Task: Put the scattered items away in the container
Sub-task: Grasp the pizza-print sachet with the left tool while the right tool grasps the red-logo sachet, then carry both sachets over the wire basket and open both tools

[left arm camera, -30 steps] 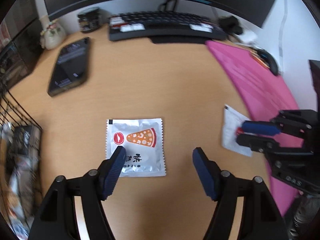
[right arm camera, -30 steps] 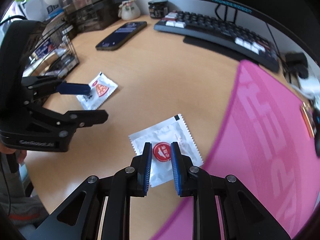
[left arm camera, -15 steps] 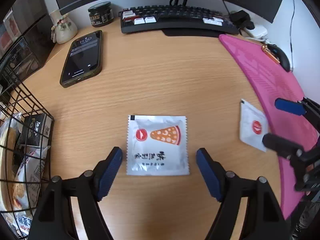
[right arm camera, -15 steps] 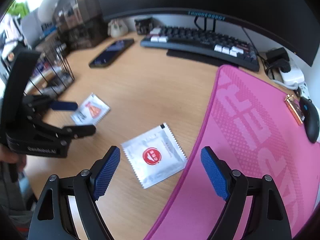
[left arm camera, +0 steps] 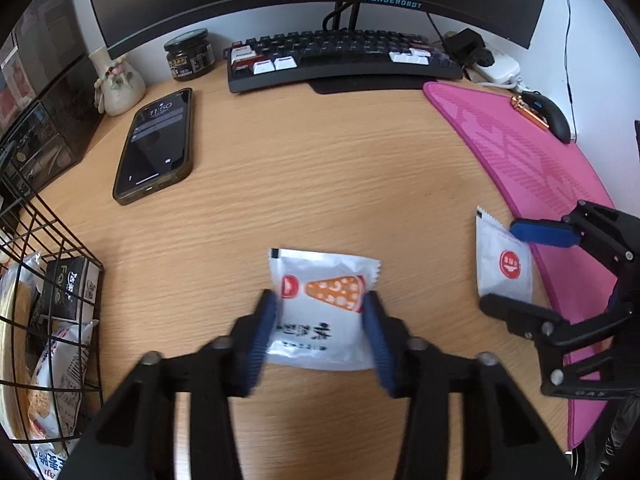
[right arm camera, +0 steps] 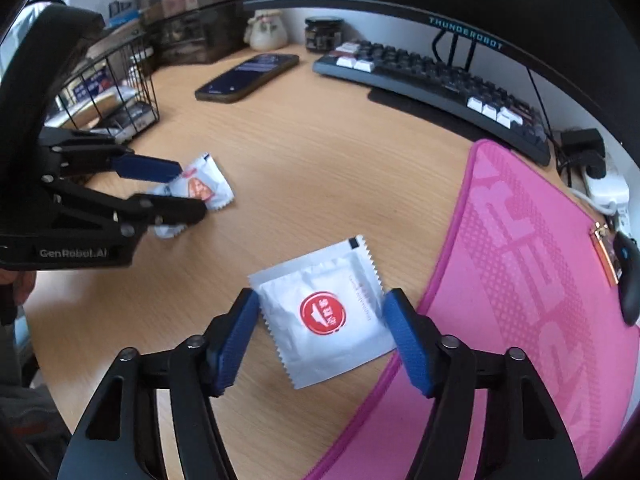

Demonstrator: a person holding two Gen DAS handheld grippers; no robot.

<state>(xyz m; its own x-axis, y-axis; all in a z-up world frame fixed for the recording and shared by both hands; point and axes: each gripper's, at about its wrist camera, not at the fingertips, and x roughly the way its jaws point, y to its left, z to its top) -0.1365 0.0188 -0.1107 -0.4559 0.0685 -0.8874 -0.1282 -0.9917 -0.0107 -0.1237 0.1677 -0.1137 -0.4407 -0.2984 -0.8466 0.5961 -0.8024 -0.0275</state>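
A white sachet with a pizza-slice print lies on the wooden desk. My left gripper has its blue pads against the sachet's two sides, and the sachet bulges between them; it shows crumpled in the right wrist view. A second white sachet with a red round logo lies at the edge of the pink mat. My right gripper is open around it, pads just beside its edges. The black wire basket at the left holds several snack packs.
A phone lies at the back left. A keyboard, a dark jar and a small vase stand under the monitor. A mouse rests on the mat's far end.
My left gripper has closed in on the pizza-print sachet and squeezes it. My right gripper has narrowed and moved forward around the red-logo sachet.
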